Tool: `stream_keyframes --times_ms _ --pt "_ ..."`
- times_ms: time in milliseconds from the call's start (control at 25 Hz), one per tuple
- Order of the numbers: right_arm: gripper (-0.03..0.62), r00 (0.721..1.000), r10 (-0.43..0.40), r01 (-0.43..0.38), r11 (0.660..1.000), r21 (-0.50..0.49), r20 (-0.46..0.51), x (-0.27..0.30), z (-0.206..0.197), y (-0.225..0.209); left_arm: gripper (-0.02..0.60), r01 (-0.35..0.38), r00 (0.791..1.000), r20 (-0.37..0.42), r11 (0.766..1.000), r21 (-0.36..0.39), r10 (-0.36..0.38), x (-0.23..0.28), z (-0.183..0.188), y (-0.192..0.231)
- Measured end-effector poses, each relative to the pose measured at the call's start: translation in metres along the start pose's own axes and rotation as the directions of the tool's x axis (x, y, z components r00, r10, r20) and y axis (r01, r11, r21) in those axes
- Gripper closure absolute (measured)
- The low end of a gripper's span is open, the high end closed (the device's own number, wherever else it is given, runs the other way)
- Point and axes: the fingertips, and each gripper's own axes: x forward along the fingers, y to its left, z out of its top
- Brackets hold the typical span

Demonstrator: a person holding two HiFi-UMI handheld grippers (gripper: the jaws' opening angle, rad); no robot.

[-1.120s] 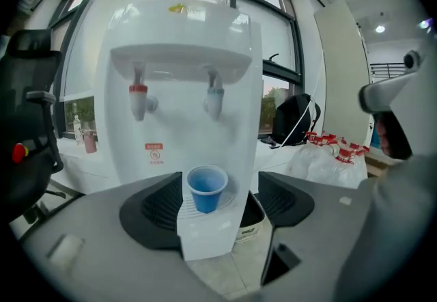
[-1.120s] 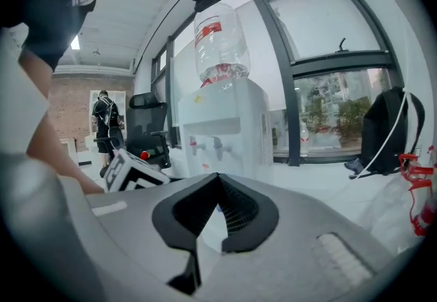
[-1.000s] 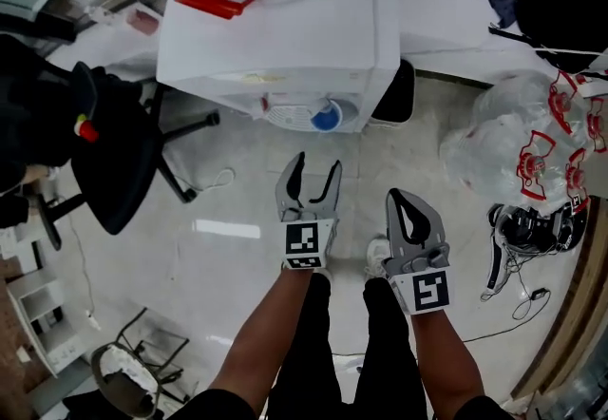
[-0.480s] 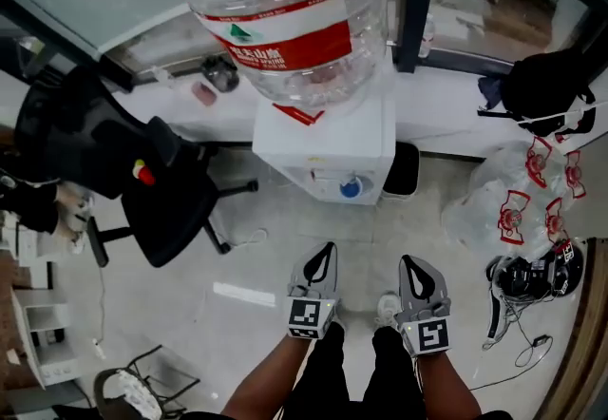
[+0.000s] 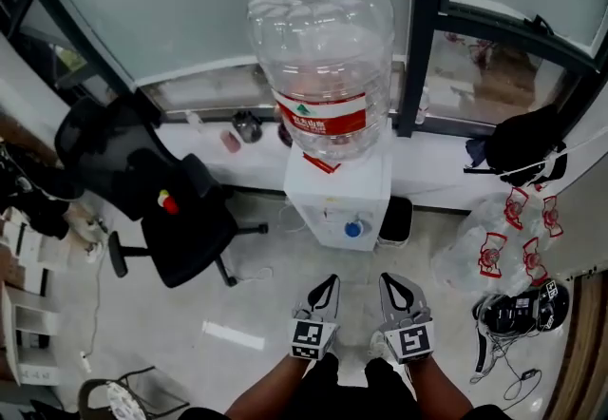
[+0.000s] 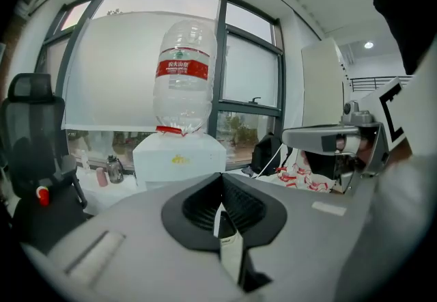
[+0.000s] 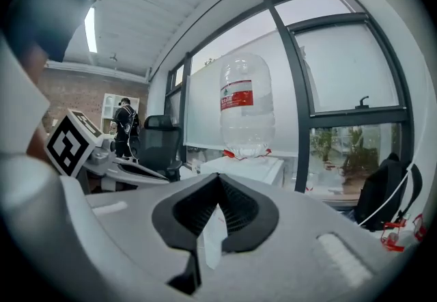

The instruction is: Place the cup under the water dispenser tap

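Left gripper (image 5: 324, 287) and right gripper (image 5: 391, 285): jaws together on both, nothing between them. No cup in any view, so I can't place it. Ahead: white water dispenser (image 5: 334, 204) under a clear plastic bottle with red label (image 5: 323, 57), blue tap (image 5: 353, 229) on its front. My guess is the cup is light, thin-walled and crushable, so pinch the side wall mid-height, gently. A second ago the left jaws stood open and the dispenser filled more of the head view.

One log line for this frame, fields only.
left gripper: shut, empty | right gripper: shut, empty | water dispenser: ahead of both grippers, untouched | cup: none in view
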Motion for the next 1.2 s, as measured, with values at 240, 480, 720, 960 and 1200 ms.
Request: stream_keyframes --times_ms 240,480,720,960,1200 --pt "0.592 0.998 0.013 -0.012 1.0 -0.026 0.054 0.006 0.038 0.001 0.565 0.002 0.998 0.067 0.999 0.038 -0.004 -0.01 0.046 0.002" --pt "0.592 0.997 0.024 -0.019 0.998 -0.062 0.074 0.0 0.052 0.008 0.565 -0.003 0.997 0.077 0.999 0.048 -0.001 -0.027 0.054 0.003" --pt "0.592 0.998 -0.002 0.005 0.998 -0.055 0.066 -0.01 0.051 0.008 0.565 0.024 0.996 0.082 0.997 0.068 -0.03 -0.032 0.056 -0.009" --pt "0.592 0.997 -0.034 0.034 0.999 0.001 0.075 -0.012 0.053 0.008 0.565 0.028 0.997 0.074 0.998 0.054 -0.032 -0.036 0.05 -0.012" --pt "0.592 0.997 -0.006 0.012 0.997 -0.08 0.074 -0.012 0.06 0.02 0.565 0.023 0.997 0.077 0.997 0.069 -0.029 -0.037 0.05 -0.013"
